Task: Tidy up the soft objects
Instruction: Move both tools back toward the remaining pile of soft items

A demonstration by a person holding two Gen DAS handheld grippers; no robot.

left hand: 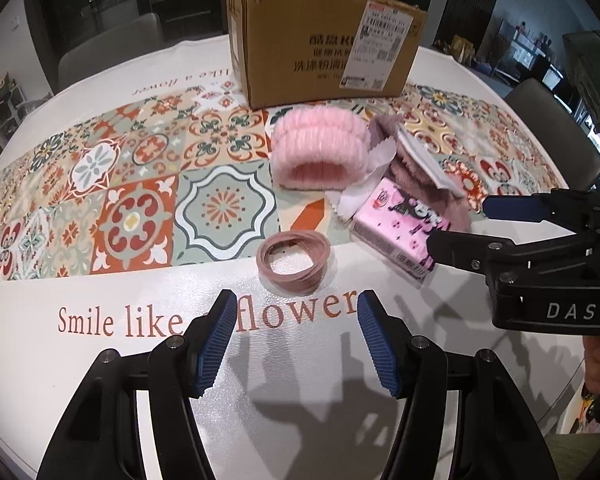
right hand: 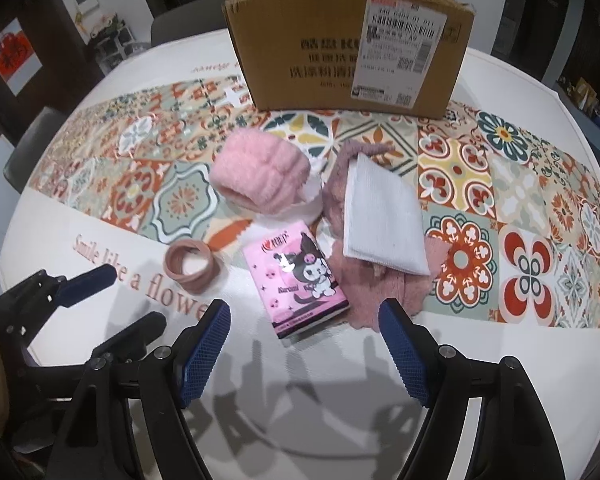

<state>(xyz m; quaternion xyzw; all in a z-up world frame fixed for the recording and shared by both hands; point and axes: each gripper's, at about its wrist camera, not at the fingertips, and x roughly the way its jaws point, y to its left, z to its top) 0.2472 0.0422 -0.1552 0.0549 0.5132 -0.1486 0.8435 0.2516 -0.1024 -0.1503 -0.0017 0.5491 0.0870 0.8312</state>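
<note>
A bundle of dusty-pink hair bands (left hand: 294, 261) (right hand: 192, 266) lies on the white table just ahead of my left gripper (left hand: 296, 304), which hangs open above it with nothing between its fingers. A fluffy pink headband (left hand: 320, 148) (right hand: 262, 178) sits further back. A pink cartoon tissue pack (left hand: 402, 236) (right hand: 298, 284) lies before my right gripper (right hand: 304, 314), also open and empty. A mauve fuzzy cloth (right hand: 376, 294) (left hand: 416, 172) with a white folded cloth (right hand: 382, 216) on top lies to the right. The right gripper (left hand: 456, 224) shows beside the pack in the left wrist view.
An open cardboard box (left hand: 324, 44) (right hand: 348, 44) stands at the back on the patterned table runner (left hand: 120, 184) (right hand: 500, 184). Chairs (left hand: 108, 48) ring the round table. My left gripper (right hand: 136, 296) appears at lower left in the right wrist view.
</note>
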